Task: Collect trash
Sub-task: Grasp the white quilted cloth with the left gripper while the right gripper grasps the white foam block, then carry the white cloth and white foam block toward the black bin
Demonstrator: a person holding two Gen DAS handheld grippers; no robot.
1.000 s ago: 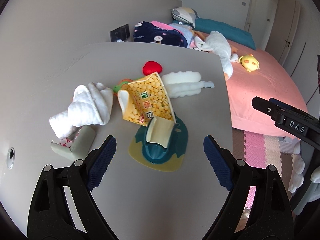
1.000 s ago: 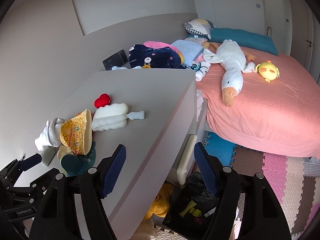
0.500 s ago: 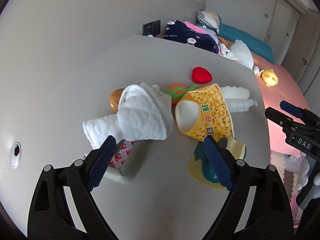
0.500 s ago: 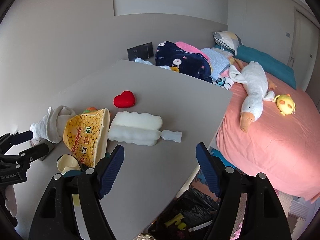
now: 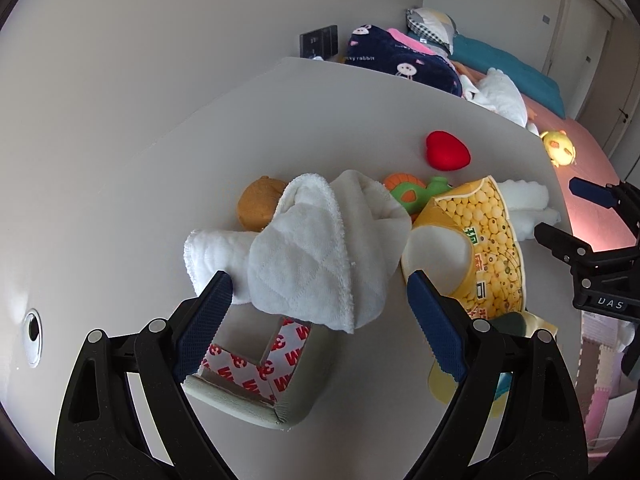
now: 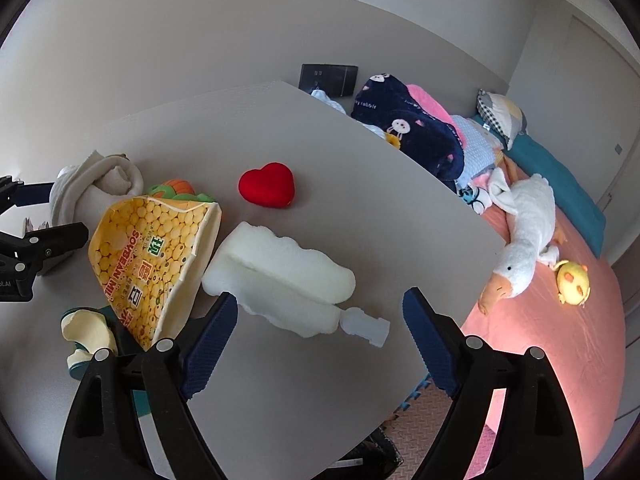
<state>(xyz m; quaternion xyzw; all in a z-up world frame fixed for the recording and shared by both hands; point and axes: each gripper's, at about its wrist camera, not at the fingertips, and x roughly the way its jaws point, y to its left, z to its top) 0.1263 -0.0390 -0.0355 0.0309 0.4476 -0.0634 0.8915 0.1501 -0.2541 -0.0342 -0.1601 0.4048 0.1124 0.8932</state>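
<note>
Item 1, grey table [image 6: 360, 168]: carries a cluster of litter and toys toward its left edge in the right wrist view, with the bed [image 6: 568, 340] beyond its right edge.

Item 2, yellow soybean-milk bag [image 6: 148, 256]: empty, flattened, open mouth toward the far edge. It touches the white foam piece [image 6: 280, 276] on its right.

Item 3, white foam piece: long axis runs from the bag diagonally toward the near right corner, ending in a small stub. It lies just ahead of the right gripper [image 6: 316, 332], roughly across the line of the fingers, with its near end between them.

Item 4, right gripper: jaws spread wide and have just been opening; nothing pressed between the pads.

Item 5, white cloth [image 5: 316, 248]: crumpled, draped partly over a grey corner guard with red-printed tape [image 5: 260, 372] and against a brown toy [image 5: 256, 208].

Item 6, left gripper [image 5: 320, 324]: jaws spread, empty; the cloth and corner guard sit between and just ahead of its fingers.

Item 7, red heart [image 6: 267, 185]: alone, apart from the cluster, toward the far edge. Green and orange toy [image 5: 412, 192] lies between cloth and bag.

Judgement: the right hand is nearer the foam and the bag; a grasp across the foam's narrow width looks likeliest, needing little turn. The left hand is nearer the corner guard.
</note>
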